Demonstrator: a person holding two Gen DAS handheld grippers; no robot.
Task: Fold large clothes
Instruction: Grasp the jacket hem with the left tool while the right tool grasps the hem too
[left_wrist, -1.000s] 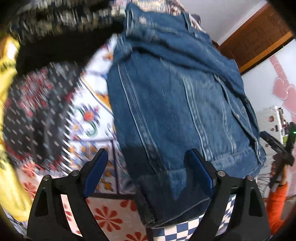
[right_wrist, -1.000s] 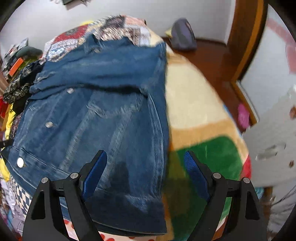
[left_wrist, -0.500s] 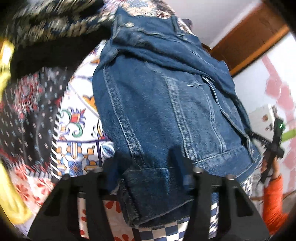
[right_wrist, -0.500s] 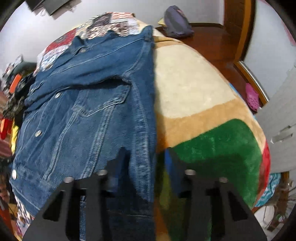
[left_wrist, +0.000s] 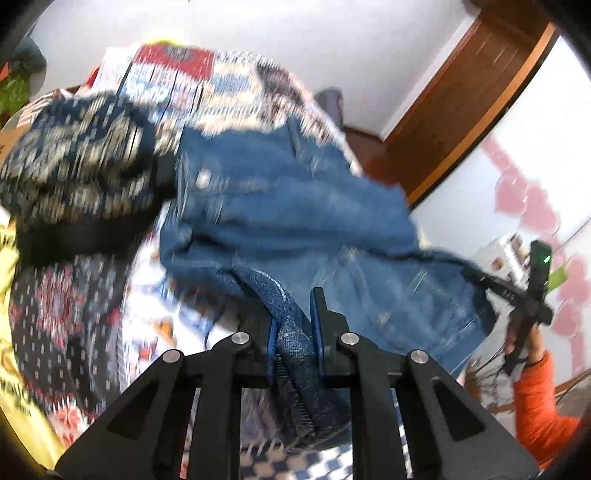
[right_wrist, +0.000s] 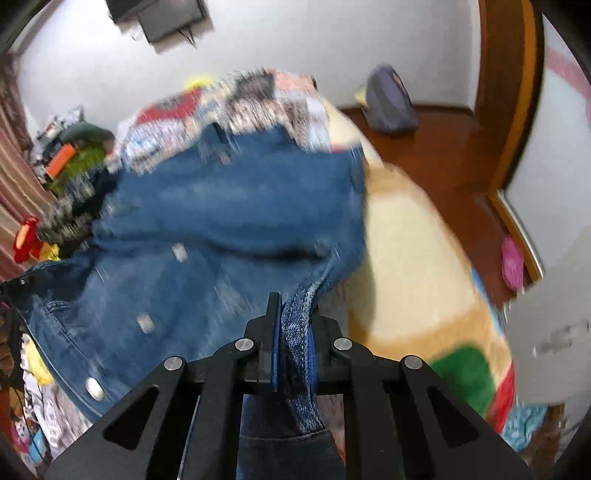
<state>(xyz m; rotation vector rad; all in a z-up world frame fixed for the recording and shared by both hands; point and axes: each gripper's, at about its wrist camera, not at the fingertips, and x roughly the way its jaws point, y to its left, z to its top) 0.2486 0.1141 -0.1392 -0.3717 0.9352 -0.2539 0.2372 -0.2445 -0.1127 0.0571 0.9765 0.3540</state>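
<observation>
A blue denim jacket (left_wrist: 295, 210) lies on the bed, its near hem lifted off the cover. My left gripper (left_wrist: 294, 325) is shut on a bunched fold of the hem at the jacket's left corner. My right gripper (right_wrist: 293, 325) is shut on the hem at the jacket's (right_wrist: 229, 221) right corner, and the denim hangs down between its fingers. The jacket's front with metal buttons (right_wrist: 144, 325) faces up in the right wrist view. The other gripper (left_wrist: 532, 291) also shows at the right of the left wrist view. Both views are motion-blurred.
A pile of dark patterned clothes (left_wrist: 74, 177) lies to the left of the jacket. A patchwork quilt (right_wrist: 236, 107) lies beyond the collar. A cream, green and red blanket (right_wrist: 417, 266) covers the bed on the right. A grey bag (right_wrist: 391, 103) sits on the wooden floor.
Both grippers went from open around the hem to shut on it. They have since lifted the hem, and the jacket's lower part has risen toward the collar.
</observation>
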